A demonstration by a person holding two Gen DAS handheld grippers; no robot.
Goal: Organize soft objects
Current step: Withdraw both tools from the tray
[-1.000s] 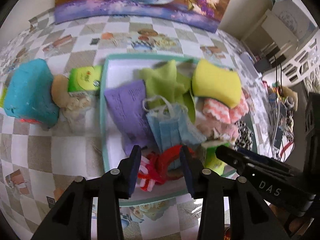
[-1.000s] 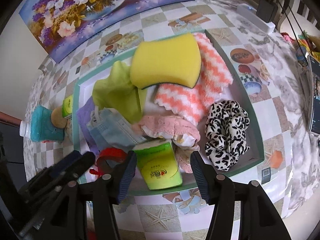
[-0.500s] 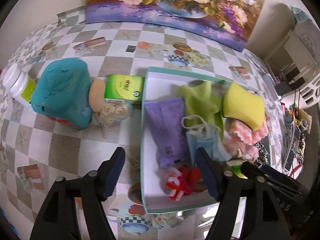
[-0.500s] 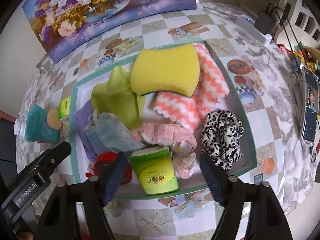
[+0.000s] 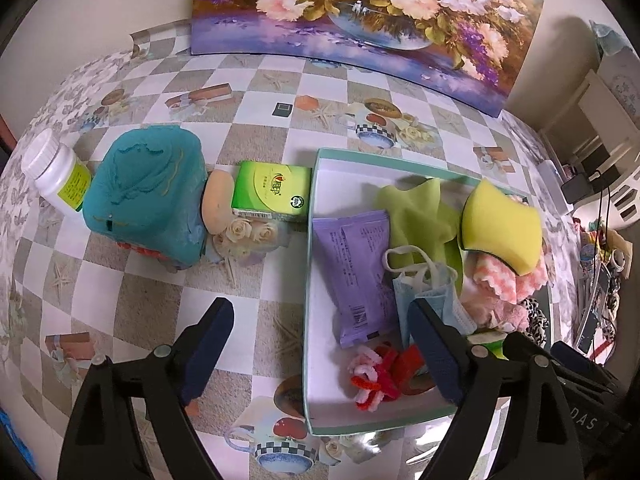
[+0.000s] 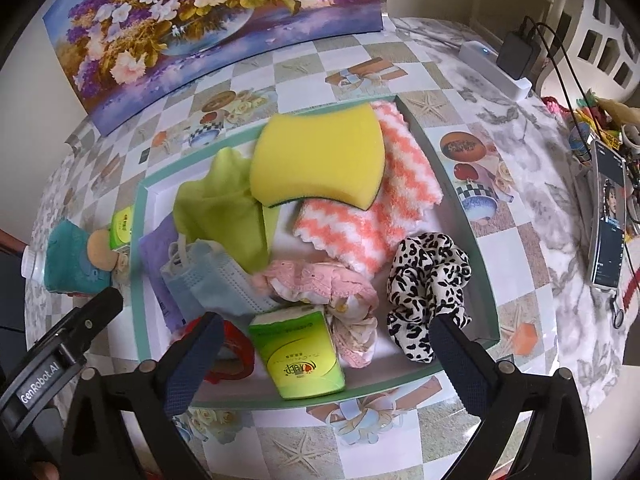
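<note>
Both claws have just been opening, and since a second ago my left view has slid leftward: the tray (image 5: 310,280), then centre frame, now fills the right half, and the teal plush (image 5: 148,192) and white bottle (image 5: 56,172) sit in the upper left.

Left gripper (image 5: 320,344): jaws spread wide, gripping nothing. One finger hangs over bare checked cloth left of the tray, the other over the tray's lower middle, beside the red-and-pink chenille bundle (image 5: 372,380) lying loose on the tray floor.

Right gripper (image 6: 324,356): jaws at full spread, pads clear of everything. Green tissue pack (image 6: 298,350) lies between them at the tray's (image 6: 140,272) near edge, untouched.

Tray contents, right view: yellow sponge (image 6: 320,156) at upper centre, resting on the coral zigzag cloth (image 6: 372,216); lime cloth (image 6: 224,208) to its left; blue mask (image 6: 208,280) left of centre over the purple pouch (image 6: 154,252); pink lace piece (image 6: 320,284) in the middle; leopard scrunchie (image 6: 428,276) lower right.

Outside the tray, left view: a second green pack (image 5: 272,192) just beside the tray's left wall, touching a tan puff (image 5: 218,200) that leans on the plush. Cream fabric roses (image 5: 248,232) lie just below them.

Flower painting (image 5: 360,12) stands along the top of the frame.
</note>
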